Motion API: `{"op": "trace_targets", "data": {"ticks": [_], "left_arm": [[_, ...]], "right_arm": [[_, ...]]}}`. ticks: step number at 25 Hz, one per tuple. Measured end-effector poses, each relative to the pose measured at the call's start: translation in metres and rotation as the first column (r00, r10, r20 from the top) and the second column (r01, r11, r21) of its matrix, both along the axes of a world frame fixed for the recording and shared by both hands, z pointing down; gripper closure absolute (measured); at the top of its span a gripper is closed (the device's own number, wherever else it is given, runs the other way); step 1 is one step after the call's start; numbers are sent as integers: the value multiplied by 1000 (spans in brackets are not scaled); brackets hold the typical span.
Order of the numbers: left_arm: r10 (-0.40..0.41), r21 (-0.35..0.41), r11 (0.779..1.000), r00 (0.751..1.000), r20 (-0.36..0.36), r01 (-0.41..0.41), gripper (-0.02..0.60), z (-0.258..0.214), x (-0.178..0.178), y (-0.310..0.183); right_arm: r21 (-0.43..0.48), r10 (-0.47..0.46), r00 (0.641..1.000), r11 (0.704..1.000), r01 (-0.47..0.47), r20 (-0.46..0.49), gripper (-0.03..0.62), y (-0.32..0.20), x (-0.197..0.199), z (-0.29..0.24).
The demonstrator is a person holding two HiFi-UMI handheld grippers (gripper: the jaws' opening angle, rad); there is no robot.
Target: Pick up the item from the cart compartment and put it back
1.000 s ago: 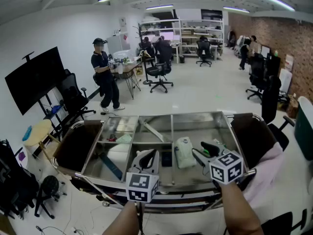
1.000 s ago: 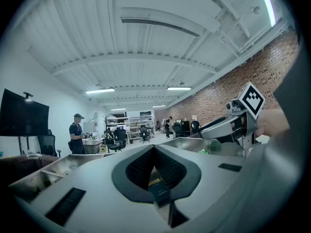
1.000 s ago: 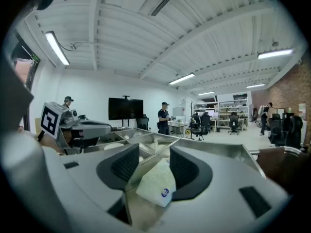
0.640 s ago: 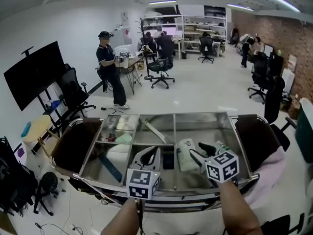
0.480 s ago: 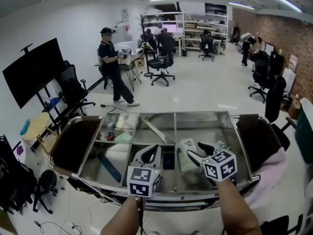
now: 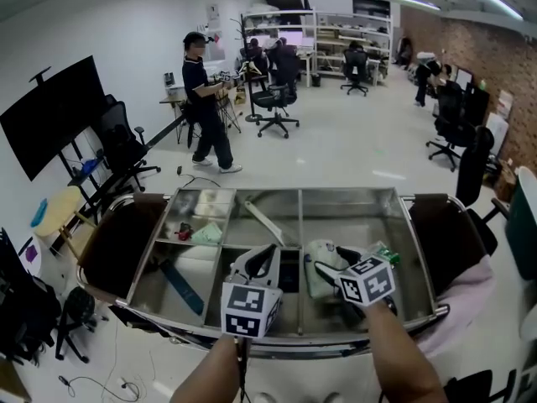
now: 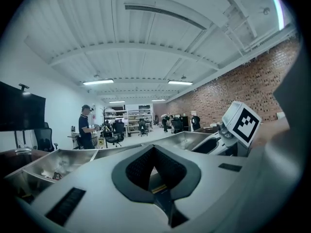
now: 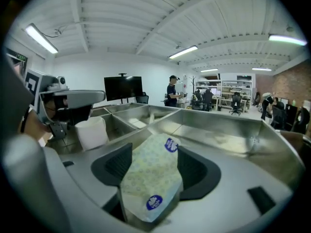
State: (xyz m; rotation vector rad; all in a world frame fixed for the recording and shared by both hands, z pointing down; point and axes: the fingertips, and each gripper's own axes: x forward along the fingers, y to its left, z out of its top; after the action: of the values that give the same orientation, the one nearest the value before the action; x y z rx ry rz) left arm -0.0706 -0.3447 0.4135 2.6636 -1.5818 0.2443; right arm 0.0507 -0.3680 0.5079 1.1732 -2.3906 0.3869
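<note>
Head view: a steel cart [image 6: 417, 225], its tray split into compartments, fills the lower centre. The left gripper [image 6: 258, 264] sits low centre over the middle compartment; its jaw gap is hard to judge from here. The right gripper [image 6: 333, 265] is just right of it, at a pale soft packet [image 6: 314, 259] in the right-hand compartment. The packet's near end is hidden behind the gripper. A person [image 6: 204, 99] stands at upper left, well apart from the cart.

Left gripper view: the dark pads meet at the tips, nothing between them. The right gripper's marker cube [image 7: 243, 123] shows at the right; the packet is out of sight.

Right gripper view: the jaws clamp the packet from both sides, its near end cut off at the frame bottom. Whether it clears the compartment floor, cannot tell. A white object [image 8: 92, 132] sits at left, unidentifiable.
</note>
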Motion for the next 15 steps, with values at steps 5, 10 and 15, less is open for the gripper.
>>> {"op": "trace_targets", "data": {"ticks": [5,10,15], "left_arm": [[1,10,1000,1000,2,-1,581,-3,1,0],[1,7,1000,1000,3,-1,581,-2,1,0],[5,5,1000,1000,2,-5,581,1,1,0]], "right_arm": [[-42,-6,1000,999,5,-16,278,-2,-2,12],[-57,-13,999,998,10,-44,316,-3,-3,20],[-35,55,996,998,-58,-64,260,-13,11,20]]}}
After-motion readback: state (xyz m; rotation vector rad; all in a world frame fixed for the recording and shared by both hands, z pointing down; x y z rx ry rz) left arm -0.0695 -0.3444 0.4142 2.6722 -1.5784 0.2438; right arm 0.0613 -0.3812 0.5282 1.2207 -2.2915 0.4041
